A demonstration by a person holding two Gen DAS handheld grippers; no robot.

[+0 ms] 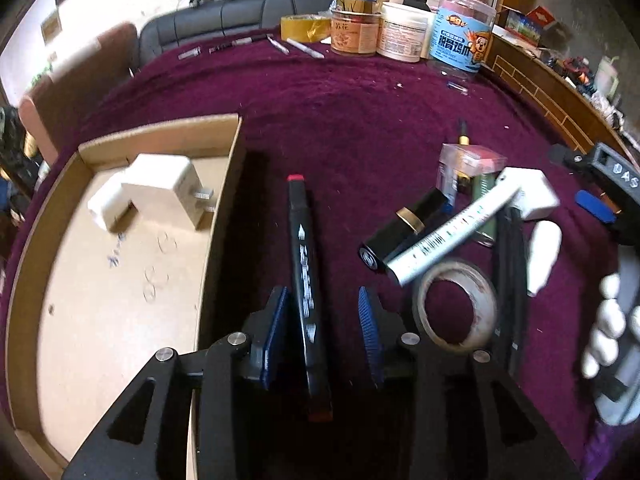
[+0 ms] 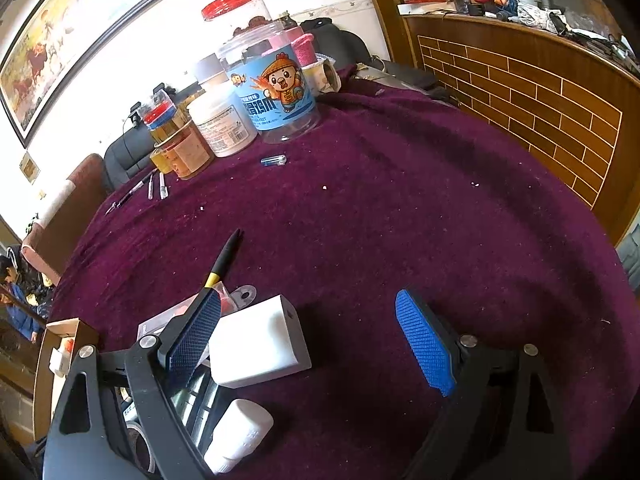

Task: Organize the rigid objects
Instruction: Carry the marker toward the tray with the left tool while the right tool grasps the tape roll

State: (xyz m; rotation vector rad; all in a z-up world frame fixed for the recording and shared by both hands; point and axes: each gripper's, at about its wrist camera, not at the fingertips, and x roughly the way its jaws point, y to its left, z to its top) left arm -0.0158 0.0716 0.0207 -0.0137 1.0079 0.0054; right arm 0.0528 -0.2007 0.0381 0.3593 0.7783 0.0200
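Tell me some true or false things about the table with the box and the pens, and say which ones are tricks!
1. A black marker with a red end lies between the left gripper fingers. True.
2. The cardboard box holds a roll of tape. False: white chargers lie in it; the tape roll sits on the purple cloth.
3. The right gripper is squeezing the white block. False: its jaws stand wide open, gripping nothing.
4. A jar with a cartoon chick stands at the far side of the table. True.
5. The jar's lid is blue. False: it is clear; the jar behind has a red lid.
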